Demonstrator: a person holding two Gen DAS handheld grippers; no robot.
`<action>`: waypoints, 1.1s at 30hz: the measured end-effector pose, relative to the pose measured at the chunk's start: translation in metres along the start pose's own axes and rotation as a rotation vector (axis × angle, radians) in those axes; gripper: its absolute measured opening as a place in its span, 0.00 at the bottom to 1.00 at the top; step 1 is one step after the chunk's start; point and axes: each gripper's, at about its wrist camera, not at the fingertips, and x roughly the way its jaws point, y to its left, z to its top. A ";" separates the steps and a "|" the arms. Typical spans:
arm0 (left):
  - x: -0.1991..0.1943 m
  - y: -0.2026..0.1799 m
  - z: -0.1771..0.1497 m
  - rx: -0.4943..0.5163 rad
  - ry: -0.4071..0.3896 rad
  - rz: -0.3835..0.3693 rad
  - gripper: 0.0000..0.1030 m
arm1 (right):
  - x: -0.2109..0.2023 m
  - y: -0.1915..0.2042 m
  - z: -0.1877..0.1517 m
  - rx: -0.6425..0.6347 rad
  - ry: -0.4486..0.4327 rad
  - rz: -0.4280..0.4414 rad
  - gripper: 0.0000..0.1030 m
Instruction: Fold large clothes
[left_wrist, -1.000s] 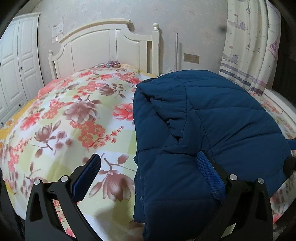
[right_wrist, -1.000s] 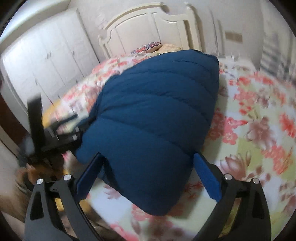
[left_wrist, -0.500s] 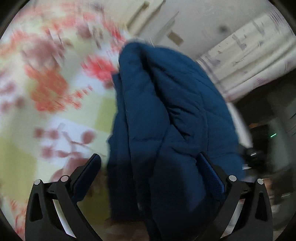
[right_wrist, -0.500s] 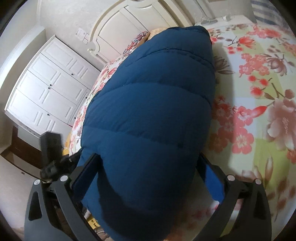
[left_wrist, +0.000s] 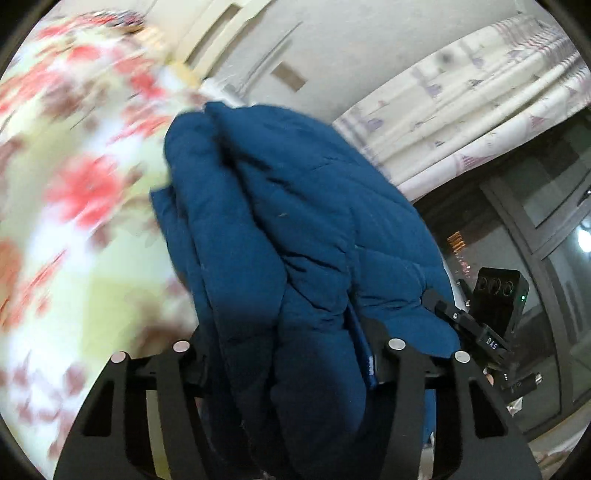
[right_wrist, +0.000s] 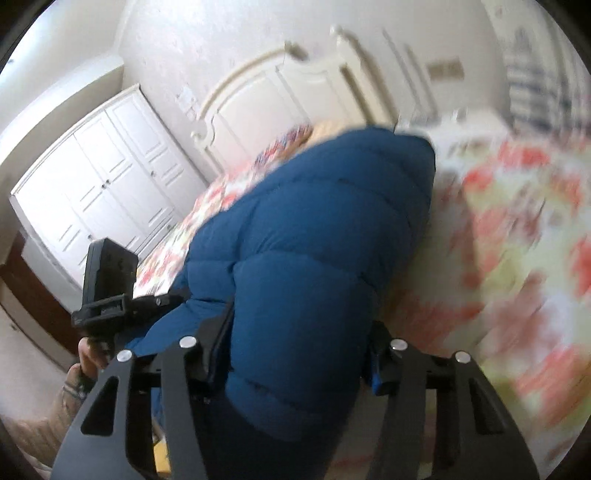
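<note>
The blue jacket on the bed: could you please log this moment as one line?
blue jacket: bunched on floral bedspread | left gripper: closing, jacket between fingers | right gripper: closing, jacket between fingers

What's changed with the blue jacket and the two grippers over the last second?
Both grippers were spread wide around the blue jacket; now the left gripper and right gripper are closing, each with a thick fold between its jaws. Both views have swung sideways. The jacket is still bundled on the floral bedspread.
</note>
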 end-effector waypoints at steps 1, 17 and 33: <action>0.008 -0.008 0.009 0.008 -0.013 -0.014 0.47 | -0.004 -0.007 0.009 0.008 -0.012 -0.006 0.53; 0.126 -0.021 0.060 -0.001 0.030 0.063 0.71 | 0.006 -0.139 0.046 0.221 0.036 -0.157 0.80; -0.070 -0.258 -0.023 0.516 -0.610 0.757 0.96 | -0.164 0.060 0.032 -0.145 -0.258 -0.538 0.98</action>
